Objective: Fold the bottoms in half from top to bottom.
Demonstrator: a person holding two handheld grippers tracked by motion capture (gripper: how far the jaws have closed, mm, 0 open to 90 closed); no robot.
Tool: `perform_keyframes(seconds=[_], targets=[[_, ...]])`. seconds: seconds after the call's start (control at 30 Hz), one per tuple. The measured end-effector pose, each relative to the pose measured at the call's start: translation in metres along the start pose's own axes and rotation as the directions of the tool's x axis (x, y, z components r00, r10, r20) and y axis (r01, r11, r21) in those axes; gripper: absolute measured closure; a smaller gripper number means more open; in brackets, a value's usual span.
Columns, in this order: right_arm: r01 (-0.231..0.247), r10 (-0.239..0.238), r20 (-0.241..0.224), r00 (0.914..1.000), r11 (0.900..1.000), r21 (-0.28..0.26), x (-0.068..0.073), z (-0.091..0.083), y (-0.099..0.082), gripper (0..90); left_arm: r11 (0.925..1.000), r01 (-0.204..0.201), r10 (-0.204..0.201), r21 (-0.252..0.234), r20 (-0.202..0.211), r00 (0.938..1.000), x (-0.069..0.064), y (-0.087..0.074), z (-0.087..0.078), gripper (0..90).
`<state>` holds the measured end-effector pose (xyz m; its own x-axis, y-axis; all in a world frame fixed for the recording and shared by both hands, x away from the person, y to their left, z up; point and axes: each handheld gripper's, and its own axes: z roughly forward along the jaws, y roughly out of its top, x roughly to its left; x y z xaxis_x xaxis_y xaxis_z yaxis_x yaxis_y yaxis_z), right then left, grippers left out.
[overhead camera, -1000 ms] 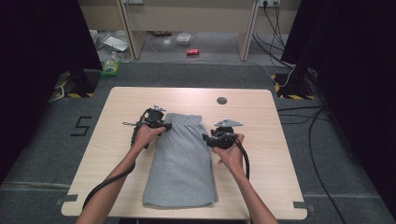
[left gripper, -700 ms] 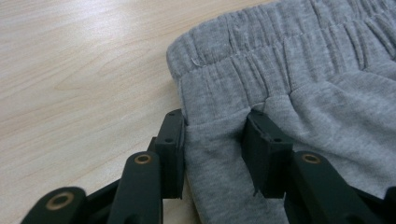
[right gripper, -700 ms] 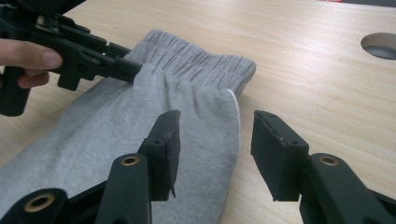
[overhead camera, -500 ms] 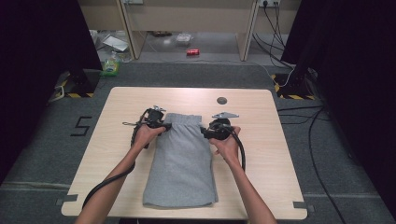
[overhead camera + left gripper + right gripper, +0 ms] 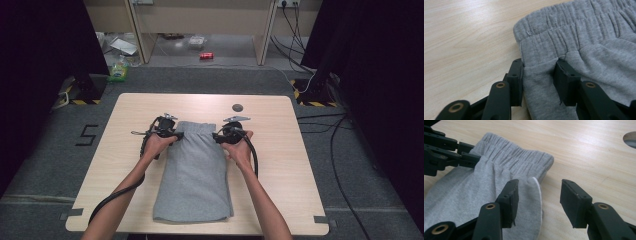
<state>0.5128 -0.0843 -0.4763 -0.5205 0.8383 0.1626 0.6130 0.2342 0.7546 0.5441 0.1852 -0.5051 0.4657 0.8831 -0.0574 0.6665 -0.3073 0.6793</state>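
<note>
Folded grey sweatpants [image 5: 192,170] lie lengthwise on the wooden table [image 5: 280,165], waistband at the far end. My left gripper [image 5: 177,135] is at the waistband's left corner. In the left gripper view it [image 5: 539,82] is shut on a pinch of the cloth [image 5: 586,50] just below the elastic. My right gripper [image 5: 216,137] is at the waistband's right corner. Its jaws [image 5: 537,200] have just been opening and stand open, with the right edge of the cloth [image 5: 474,190] lying between them beside the left pad; the other pad is over bare wood. The left gripper [image 5: 471,152] shows farther off.
A round cable hole [image 5: 238,107] sits in the table behind the sweatpants. Bare wood lies on both sides of the garment. On the floor beyond are a red can [image 5: 206,55], a green bottle [image 5: 118,74] and cables at the right.
The right hand has moved left and slightly down to the waistband's right corner. The left hand and the sweatpants have stayed still.
</note>
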Motion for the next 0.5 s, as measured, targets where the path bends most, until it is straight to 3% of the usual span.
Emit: perform_keyframes(seconds=[0.5], targets=[[-0.02,0.021,-0.005,0.9998,0.9994,0.028,-0.002,0.022,0.008,48.4,1.0,0.002,-0.002,-0.004,0.0,1.0,0.0,-0.001,0.0,60.0]])
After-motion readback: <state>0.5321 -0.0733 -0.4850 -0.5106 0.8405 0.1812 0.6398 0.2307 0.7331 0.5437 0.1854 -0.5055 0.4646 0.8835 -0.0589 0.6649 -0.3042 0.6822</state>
